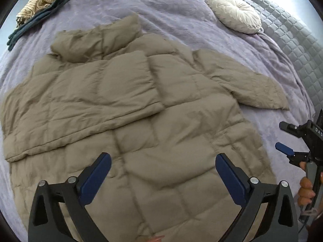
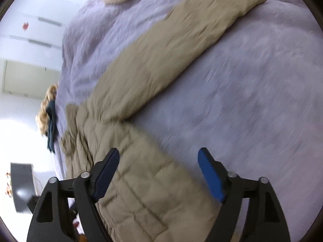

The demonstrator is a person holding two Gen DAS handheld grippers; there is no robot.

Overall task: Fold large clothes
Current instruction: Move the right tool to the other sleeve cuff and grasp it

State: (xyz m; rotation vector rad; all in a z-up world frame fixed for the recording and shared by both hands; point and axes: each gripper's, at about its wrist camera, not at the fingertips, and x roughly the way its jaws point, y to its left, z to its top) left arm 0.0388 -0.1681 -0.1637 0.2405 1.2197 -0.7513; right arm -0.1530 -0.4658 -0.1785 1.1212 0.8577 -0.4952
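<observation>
Left tongs [image 1: 163,171] point steeply down, blue pads spread wide, nothing between them. Right tongs [image 2: 158,173] are tilted down too, jaws parted and empty. In the left wrist view, a hand [image 1: 306,189] grips the right tongs' handle at the edge.

Padded jacket [image 1: 129,104], khaki-tan, quilted in square panels, lies flat and spread out on a lavender bed cover [image 1: 181,20]. Stand-up collar [image 1: 94,40] points toward the far side of the bed. One sleeve [image 1: 84,109] is folded across the body, lying in a broad band over the chest; its cuff end reaches the jacket's left edge in the left wrist view. The other sleeve [image 1: 252,84] is spread outward, angled away from the body, resting on the cover. In the right wrist view this outstretched sleeve [image 2: 171,48] runs diagonally up from the body. Hem end is nearest the camera. Fabric puffy, softly creased.
</observation>
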